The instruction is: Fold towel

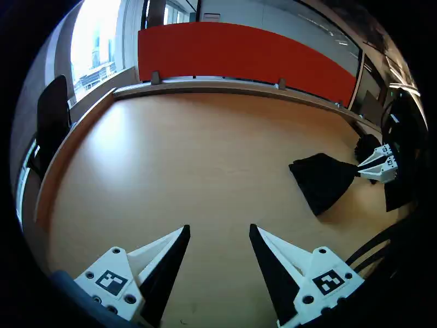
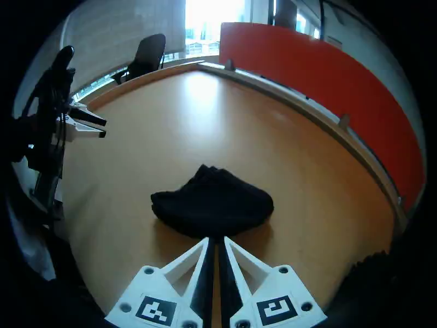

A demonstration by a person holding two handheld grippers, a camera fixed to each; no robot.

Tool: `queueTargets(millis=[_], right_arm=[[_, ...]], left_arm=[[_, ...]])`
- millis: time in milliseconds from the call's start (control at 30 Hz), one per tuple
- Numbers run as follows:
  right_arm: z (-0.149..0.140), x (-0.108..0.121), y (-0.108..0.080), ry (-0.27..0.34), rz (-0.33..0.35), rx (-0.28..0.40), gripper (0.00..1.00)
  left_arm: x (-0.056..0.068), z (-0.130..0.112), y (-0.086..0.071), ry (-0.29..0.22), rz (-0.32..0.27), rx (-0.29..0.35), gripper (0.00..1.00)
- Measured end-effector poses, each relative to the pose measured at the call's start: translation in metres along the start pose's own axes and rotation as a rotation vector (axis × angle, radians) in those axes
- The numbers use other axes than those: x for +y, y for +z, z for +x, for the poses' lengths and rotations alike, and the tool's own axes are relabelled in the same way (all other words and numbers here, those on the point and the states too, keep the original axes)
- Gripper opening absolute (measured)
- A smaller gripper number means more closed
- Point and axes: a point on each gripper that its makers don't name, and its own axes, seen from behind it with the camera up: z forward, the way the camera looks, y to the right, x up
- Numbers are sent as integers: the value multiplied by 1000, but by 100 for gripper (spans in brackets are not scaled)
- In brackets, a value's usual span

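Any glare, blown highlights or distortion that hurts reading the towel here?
Left gripper view: the window is blown out white, and the fisheye bows the table along its far edge. Right gripper view: its window is overexposed too, with pale glare on the wood below it; the black towel shows almost no fold detail.

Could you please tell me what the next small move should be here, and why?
Probably swing the open left gripper toward the black towel to take a free edge: the towel lies bunched on the table, and the right gripper pinches one end.
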Motion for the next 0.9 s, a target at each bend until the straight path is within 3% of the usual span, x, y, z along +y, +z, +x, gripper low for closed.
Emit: queueTargets(millis=[467, 900], right_arm=[[86, 15, -29, -88, -50, 136, 4], [103, 28, -48, -85, -82, 162, 4]], left_arm=[[2, 12, -4, 3, -8, 29, 80], [10, 19, -5, 8, -22, 44, 80]])
